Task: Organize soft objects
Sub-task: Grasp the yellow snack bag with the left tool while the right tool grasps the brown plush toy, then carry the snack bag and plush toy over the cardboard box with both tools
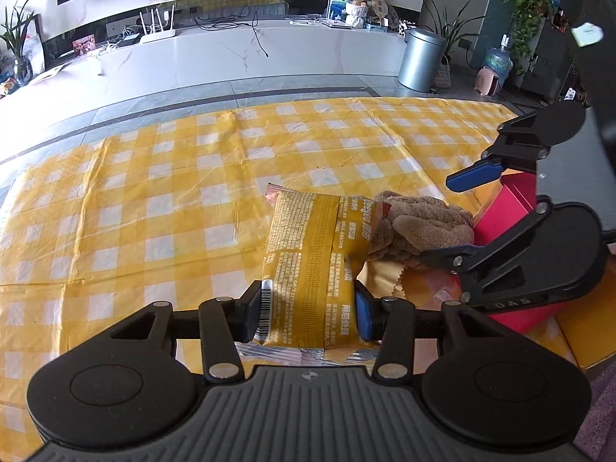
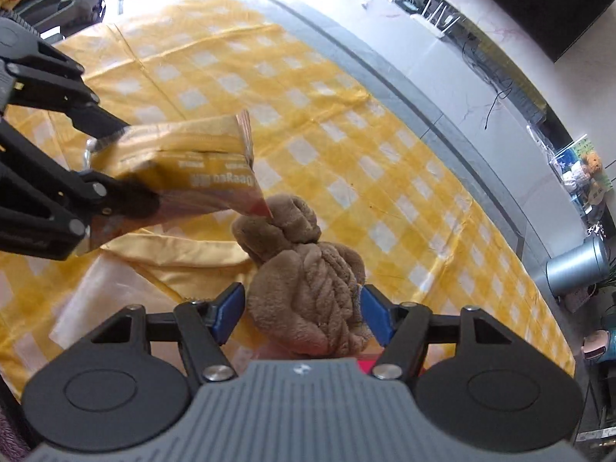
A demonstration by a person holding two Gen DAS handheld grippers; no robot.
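Observation:
My left gripper [image 1: 310, 312] is shut on the near end of a yellow snack packet [image 1: 308, 254], both pads pressing its sides. The right wrist view shows the same packet [image 2: 192, 169] held off the cloth by the left gripper [image 2: 134, 163], its far corner reaching a brown plush knot [image 2: 304, 281]. That plush knot [image 1: 419, 227] lies just right of the packet. My right gripper [image 2: 302, 310] straddles the plush with its jaws open; a gap shows beside the left blue pad [image 2: 231, 308]. In the left wrist view the right gripper [image 1: 435, 220] comes in from the right.
A yellow-and-white checked cloth [image 1: 154, 192] covers the table. A red box [image 1: 508, 208] stands behind the right gripper, a pale yellow satin cloth [image 2: 173, 254] lies under the packet, and a purple fabric [image 1: 600, 404] shows at the near right. Beyond are a grey bin [image 1: 419, 57] and a white cabinet.

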